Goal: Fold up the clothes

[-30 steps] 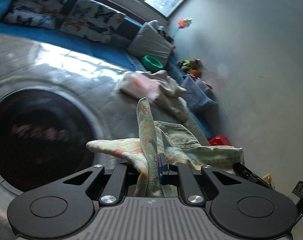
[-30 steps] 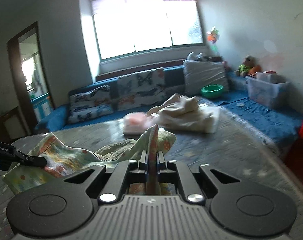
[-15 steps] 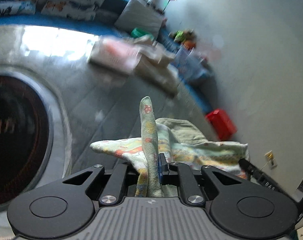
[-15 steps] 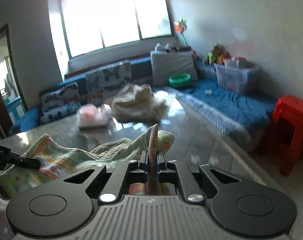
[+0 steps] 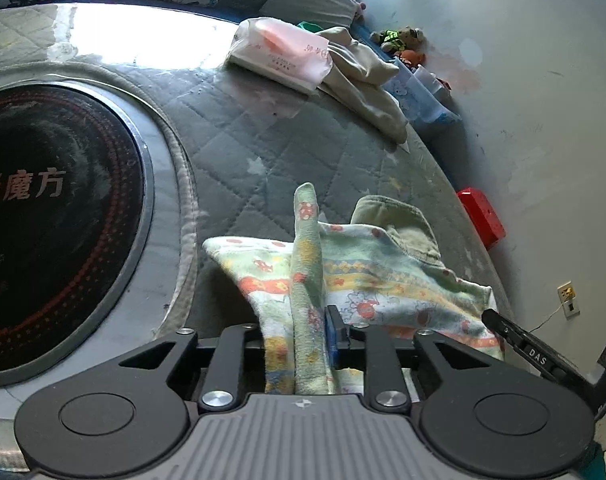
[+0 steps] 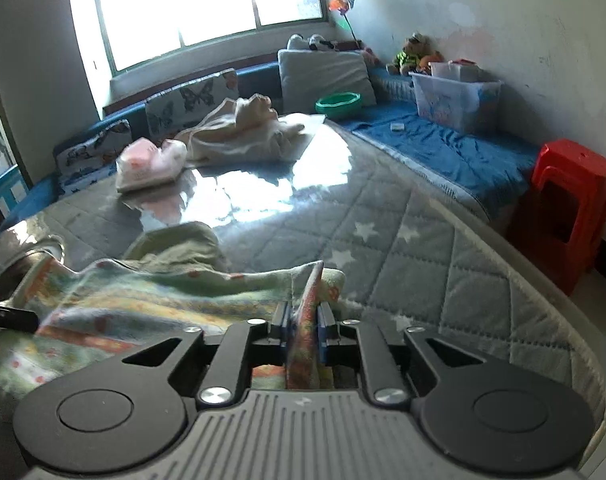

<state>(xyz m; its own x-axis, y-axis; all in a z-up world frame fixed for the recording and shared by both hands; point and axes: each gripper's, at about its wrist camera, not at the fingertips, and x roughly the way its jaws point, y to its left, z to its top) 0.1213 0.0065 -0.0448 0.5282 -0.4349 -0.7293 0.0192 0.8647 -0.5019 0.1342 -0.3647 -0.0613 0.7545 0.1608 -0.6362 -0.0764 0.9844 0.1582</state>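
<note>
A pale green and yellow patterned cloth (image 5: 383, 272) lies spread on the grey quilted table cover (image 5: 263, 152), with an olive-green part (image 5: 399, 224) bunched at its far side. My left gripper (image 5: 297, 336) is low over the cloth's near edge. Its jaws are opening, and an upright fold of the cloth still stands loosely between them. In the right wrist view the same cloth (image 6: 163, 292) stretches to the left. My right gripper (image 6: 303, 320) is also opening, with a thin fold of cloth between its blue pads (image 6: 324, 320).
A dark round inset (image 5: 55, 220) fills the table's left side. A pink plastic pack (image 5: 283, 52) and beige clothes (image 5: 363, 80) lie farther back. A red stool (image 6: 563, 208) stands beyond the right edge, by a blue sofa (image 6: 443, 148) with a clear box (image 6: 455, 100).
Both grippers came down toward the table and tipped downward. The cloth, hanging stretched between them before, now rests on the cover. Both pairs of jaws have widened around their folds.
</note>
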